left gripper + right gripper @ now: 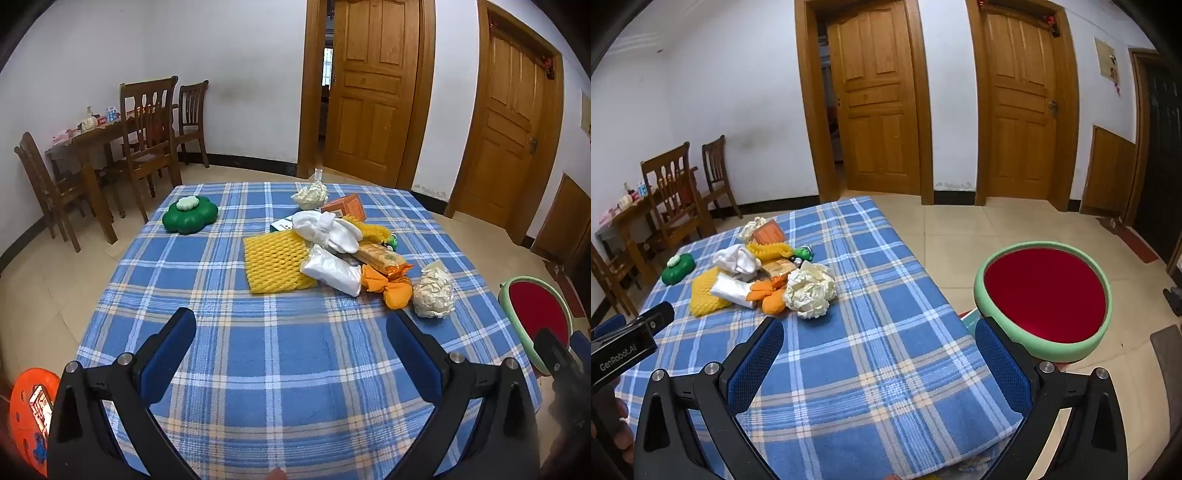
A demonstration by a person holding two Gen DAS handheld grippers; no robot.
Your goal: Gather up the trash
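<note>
Left wrist view: left tongs (291,343) spread wide and empty above the near edge of the plaid surface (258,369); the trash pile (332,251) lies toward the far right corner. Right wrist view: right tongs (879,354) likewise wide, empty, near the red basin (1044,295) beside the right edge.

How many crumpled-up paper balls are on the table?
2. One crumpled paper ball sits at the near right end of the trash pile; the other paper ball is at the far end beside the orange box. More may hide underneath.
</note>
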